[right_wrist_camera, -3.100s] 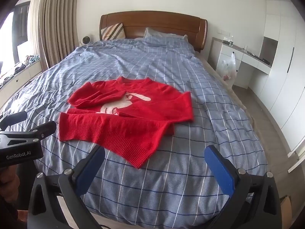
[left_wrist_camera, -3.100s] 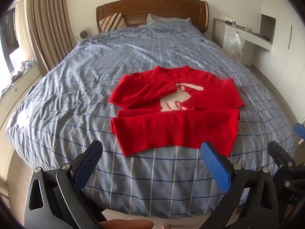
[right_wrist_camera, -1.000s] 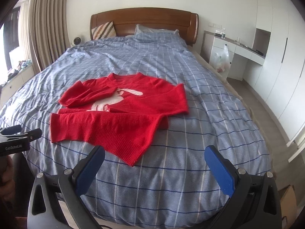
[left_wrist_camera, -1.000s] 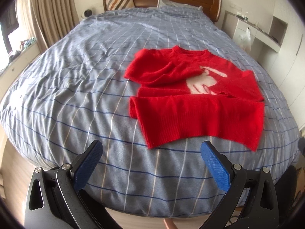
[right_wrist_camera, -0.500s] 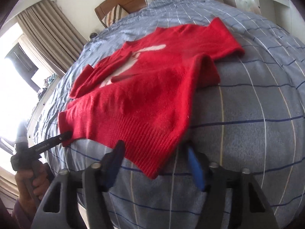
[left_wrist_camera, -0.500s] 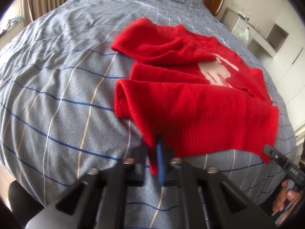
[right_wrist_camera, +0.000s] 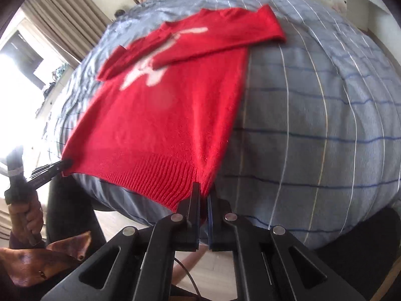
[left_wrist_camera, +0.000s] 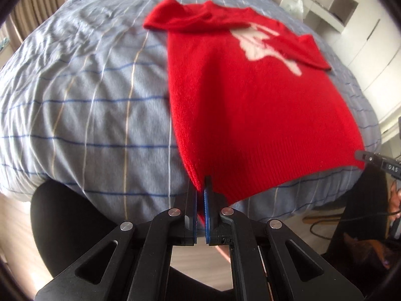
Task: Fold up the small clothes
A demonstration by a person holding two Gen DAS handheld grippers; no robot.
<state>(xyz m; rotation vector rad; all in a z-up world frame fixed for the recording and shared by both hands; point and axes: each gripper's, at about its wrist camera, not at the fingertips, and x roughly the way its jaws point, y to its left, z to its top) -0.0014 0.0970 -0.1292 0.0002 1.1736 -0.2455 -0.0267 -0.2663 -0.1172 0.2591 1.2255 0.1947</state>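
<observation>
Your left gripper point(left_wrist_camera: 200, 195) is clamped on the near left hem corner of the red sweater point(left_wrist_camera: 250, 95), and your right gripper point(right_wrist_camera: 203, 195) pinches the near right hem corner. You have the sweater lying stretched over the blue checked bedspread point(left_wrist_camera: 87, 100), sleeves folded across its white motif point(right_wrist_camera: 147, 67).
</observation>
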